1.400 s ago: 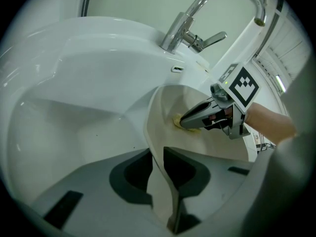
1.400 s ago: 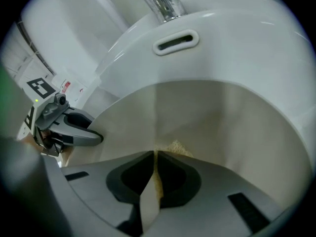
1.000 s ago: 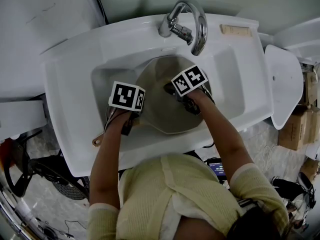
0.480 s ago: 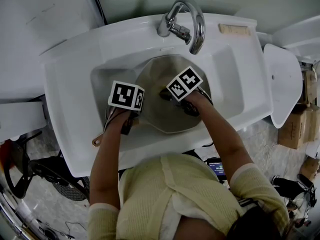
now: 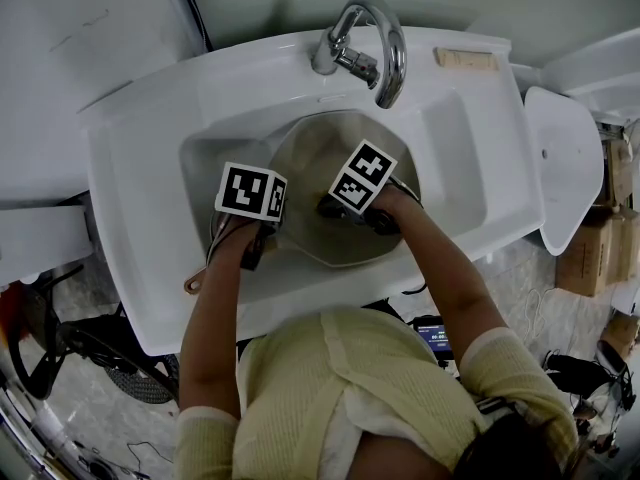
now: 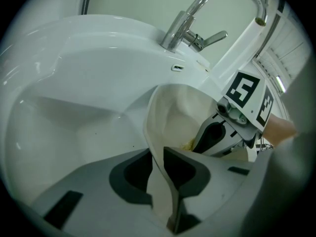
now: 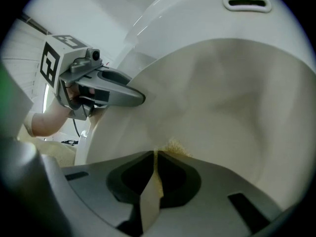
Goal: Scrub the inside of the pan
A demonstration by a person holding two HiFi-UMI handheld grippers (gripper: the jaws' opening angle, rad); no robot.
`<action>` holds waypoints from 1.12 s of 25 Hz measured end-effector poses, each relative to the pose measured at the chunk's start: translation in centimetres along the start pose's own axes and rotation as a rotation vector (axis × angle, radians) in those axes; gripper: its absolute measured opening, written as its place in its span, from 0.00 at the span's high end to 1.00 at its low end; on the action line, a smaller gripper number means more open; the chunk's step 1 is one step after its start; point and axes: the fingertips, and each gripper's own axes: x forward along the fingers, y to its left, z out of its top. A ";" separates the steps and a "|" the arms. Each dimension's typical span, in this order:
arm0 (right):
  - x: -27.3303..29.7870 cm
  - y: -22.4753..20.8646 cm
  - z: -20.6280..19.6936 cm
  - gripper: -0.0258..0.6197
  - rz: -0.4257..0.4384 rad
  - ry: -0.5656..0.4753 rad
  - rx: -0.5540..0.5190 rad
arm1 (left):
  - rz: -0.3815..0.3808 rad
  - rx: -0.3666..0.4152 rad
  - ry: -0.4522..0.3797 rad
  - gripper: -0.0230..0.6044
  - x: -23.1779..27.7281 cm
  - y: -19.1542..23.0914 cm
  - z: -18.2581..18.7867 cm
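Head view first: the pan (image 5: 315,153) sits in the white sink (image 5: 455,168), right under the faucet (image 5: 375,43), and both grippers are down in the basin. The left gripper (image 6: 157,168) pinches the pan's rim, with the thin wall running up between its jaws. That's the anchor. The right gripper (image 7: 154,158) has its jaws pressed together on a yellow scrub pad (image 7: 175,146), and the pad's frayed edge meets the pan's pale inner surface. So by my read we're mid-scrub, pad on the inside of the bowl.

The next move calls for firm pressure and a sweep across the rest of the bowl. Meanwhile the left hold has to stop the pan sliding on that slick basin.

Around it: a white counter, a pale wooden block (image 5: 468,60) behind the basin, and cardboard boxes (image 5: 590,258) on a marbled floor off to the right.
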 end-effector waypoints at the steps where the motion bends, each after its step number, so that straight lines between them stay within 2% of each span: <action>1: 0.0 0.1 -0.2 0.89 0.004 0.012 -0.006 | 0.000 -0.001 0.001 0.77 0.0 0.0 0.0; 5: 0.0 0.5 -1.1 0.89 0.018 0.054 -0.017 | -0.001 -0.003 0.002 0.77 0.1 0.0 0.0; 13: -1.0 -0.3 -3.0 0.89 -0.027 0.112 -0.006 | -0.007 -0.008 0.007 0.77 0.2 -0.1 -0.1; 28: -2.9 -3.7 -2.7 0.89 -0.160 0.037 0.081 | -0.007 -0.003 0.015 0.77 0.3 -0.1 -0.2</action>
